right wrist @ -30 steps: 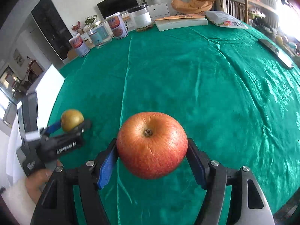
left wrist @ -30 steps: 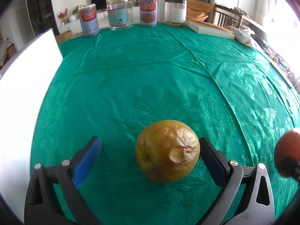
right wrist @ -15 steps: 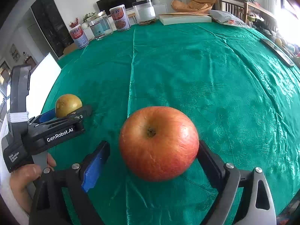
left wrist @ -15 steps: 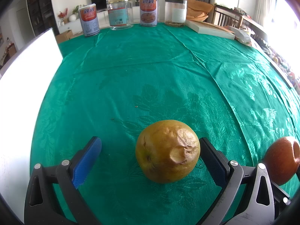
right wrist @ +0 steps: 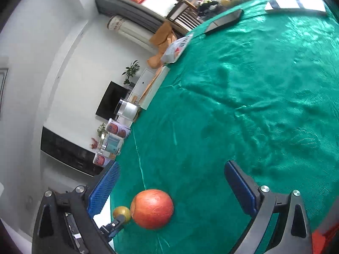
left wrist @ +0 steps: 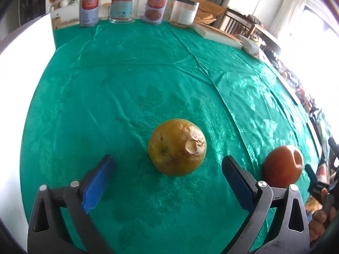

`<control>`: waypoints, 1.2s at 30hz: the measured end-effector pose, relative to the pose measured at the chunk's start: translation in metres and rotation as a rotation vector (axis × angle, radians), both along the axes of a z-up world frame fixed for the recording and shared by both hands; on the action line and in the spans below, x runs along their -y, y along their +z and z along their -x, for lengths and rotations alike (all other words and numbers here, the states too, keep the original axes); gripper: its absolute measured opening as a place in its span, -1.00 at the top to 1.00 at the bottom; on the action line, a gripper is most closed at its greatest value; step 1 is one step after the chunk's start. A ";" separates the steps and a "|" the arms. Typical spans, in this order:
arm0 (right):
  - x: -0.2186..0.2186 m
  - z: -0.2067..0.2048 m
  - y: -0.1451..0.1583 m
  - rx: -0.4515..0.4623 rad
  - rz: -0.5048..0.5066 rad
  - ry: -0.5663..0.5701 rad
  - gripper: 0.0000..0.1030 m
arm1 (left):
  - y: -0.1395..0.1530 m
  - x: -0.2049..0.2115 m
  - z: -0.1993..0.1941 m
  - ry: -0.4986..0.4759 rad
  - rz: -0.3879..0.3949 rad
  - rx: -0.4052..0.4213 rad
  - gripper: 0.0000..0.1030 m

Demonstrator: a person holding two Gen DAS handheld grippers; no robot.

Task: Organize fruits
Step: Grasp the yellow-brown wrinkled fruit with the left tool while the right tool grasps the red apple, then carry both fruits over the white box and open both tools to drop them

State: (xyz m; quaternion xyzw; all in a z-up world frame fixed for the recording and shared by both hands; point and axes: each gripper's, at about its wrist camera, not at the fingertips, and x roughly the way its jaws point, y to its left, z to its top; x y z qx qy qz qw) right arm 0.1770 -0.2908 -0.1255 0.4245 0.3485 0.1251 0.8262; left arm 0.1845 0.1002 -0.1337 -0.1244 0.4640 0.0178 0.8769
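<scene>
A yellow-brown wrinkled fruit (left wrist: 177, 147) sits on the green tablecloth (left wrist: 135, 80), just ahead of my open left gripper (left wrist: 168, 174) and touching neither pad. A red apple (left wrist: 282, 165) rests on the cloth to its right. In the right wrist view the apple (right wrist: 152, 209) lies on the cloth between the jaws of my open right gripper (right wrist: 169, 187), clear of both pads, with the yellow fruit (right wrist: 121, 212) just beyond it. The right wrist view is rolled sideways.
Cans and jars (left wrist: 124, 6) stand in a row at the table's far edge. A white box (left wrist: 216, 34) lies at the back right. A white board (left wrist: 19, 67) borders the left side. A phone-like slab (right wrist: 224, 21) lies far across the cloth.
My right gripper has opened, let the apple down onto the cloth, pulled back and rolled sideways. My left gripper has drawn back a little from the yellow fruit.
</scene>
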 end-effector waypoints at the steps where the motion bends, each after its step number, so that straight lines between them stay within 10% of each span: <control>1: -0.012 -0.003 0.005 0.000 0.047 0.052 -0.91 | 0.000 0.007 -0.003 -0.023 -0.039 -0.005 -0.94; 6: -0.105 -0.003 0.039 0.086 0.428 0.358 -0.91 | 0.006 0.023 -0.010 -0.007 -0.194 0.028 -0.80; 8: -0.140 -0.006 0.034 0.056 0.569 0.458 -0.91 | 0.004 0.023 -0.012 0.000 -0.204 0.004 -0.13; 11: -0.171 -0.014 0.013 -0.019 0.723 0.512 -0.90 | 0.004 0.021 -0.009 0.014 -0.175 -0.017 -0.03; 13: -0.171 -0.019 0.006 -0.050 0.767 0.496 -0.44 | 0.005 0.021 0.000 0.011 -0.137 -0.028 -0.03; 20: -0.149 0.008 0.041 -0.057 0.359 0.595 -0.36 | 0.073 0.014 0.096 -0.092 0.291 -0.027 -0.02; 26: -0.238 0.060 0.106 0.018 0.114 0.893 -0.36 | 0.161 -0.055 0.203 -0.015 0.532 0.049 -0.02; 31: -0.351 0.102 0.141 0.071 0.137 1.149 -0.36 | 0.189 -0.159 0.250 0.288 0.396 0.137 -0.03; 36: -0.469 0.138 0.127 0.124 0.465 1.332 -0.36 | 0.134 -0.236 0.237 0.520 0.150 0.018 -0.03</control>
